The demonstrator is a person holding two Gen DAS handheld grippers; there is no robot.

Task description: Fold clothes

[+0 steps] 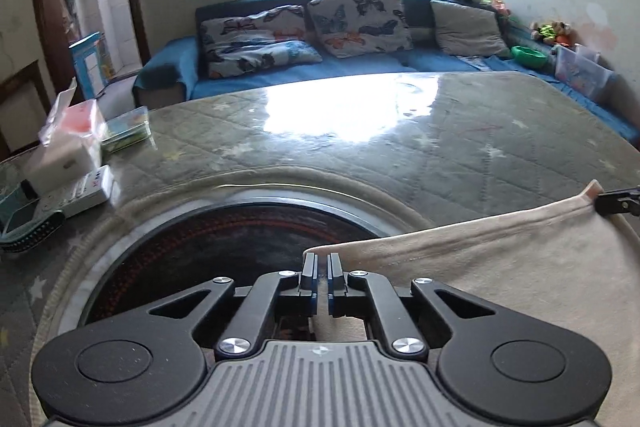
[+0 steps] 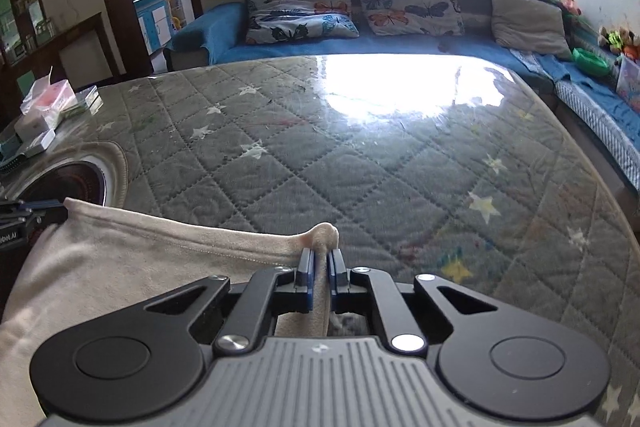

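Cream cotton garment point(image 2: 120, 267): hem stretched between left gripper point(image 1: 322, 259) and right gripper point(image 2: 320, 254), both clamped on it, above grey quilted star-print table cover point(image 2: 360, 147).

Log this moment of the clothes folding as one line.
step: fold in progress | left gripper: shut on cream garment corner | right gripper: shut on opposite corner | edge stretched between, above quilted table

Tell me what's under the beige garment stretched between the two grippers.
Under the beige garment lies the quilted star-patterned table cover, and beside its left end the dark round inset. Whatever sits directly beneath the cloth is covered.
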